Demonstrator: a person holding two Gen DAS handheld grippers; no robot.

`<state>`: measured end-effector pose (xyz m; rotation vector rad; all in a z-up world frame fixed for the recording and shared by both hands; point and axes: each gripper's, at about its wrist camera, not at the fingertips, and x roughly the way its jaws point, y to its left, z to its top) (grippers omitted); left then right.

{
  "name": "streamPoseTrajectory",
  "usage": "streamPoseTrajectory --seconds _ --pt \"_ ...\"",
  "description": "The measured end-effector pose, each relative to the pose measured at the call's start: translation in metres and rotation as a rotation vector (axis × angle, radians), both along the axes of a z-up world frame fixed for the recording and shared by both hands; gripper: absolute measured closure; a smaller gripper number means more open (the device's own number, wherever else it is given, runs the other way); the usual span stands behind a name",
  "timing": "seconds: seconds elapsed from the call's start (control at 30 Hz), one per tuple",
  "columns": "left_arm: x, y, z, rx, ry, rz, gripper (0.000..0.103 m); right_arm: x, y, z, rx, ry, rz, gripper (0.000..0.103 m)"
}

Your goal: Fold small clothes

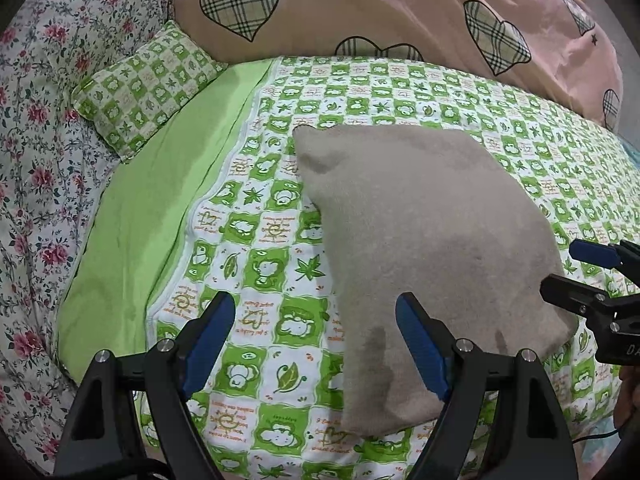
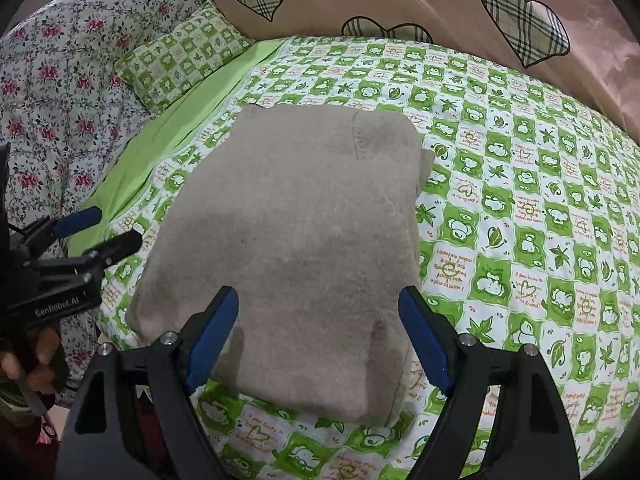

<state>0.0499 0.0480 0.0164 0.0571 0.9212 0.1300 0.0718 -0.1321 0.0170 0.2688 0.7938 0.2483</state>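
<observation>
Above near edge of folded beige garment: right gripper spread wide, nothing held, pads clear of fabric. Left gripper likewise wide, empty, garment under its right finger. Green checked bedsheet beneath.

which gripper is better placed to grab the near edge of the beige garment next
Right, probably: the right gripper is open directly over the beige garment, while the left gripper sits beside its left edge.

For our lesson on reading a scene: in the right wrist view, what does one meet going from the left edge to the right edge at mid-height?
Floral quilt → plain green sheet → folded grey garment → green checked bedspread.
</observation>
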Motion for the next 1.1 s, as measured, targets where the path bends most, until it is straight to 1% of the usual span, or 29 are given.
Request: streamPoseTrajectory --seconds 0.73,1.1 --pt "0.000 -0.009 -0.001 -0.037 0.008 -0.038 0.020 0.003 0.000 -0.003 0.021 0.007 0.003 0.020" --pt "0.000 -0.012 0.000 -0.039 0.009 -0.054 0.020 0.002 0.000 -0.002 0.026 0.005 0.000 0.020"
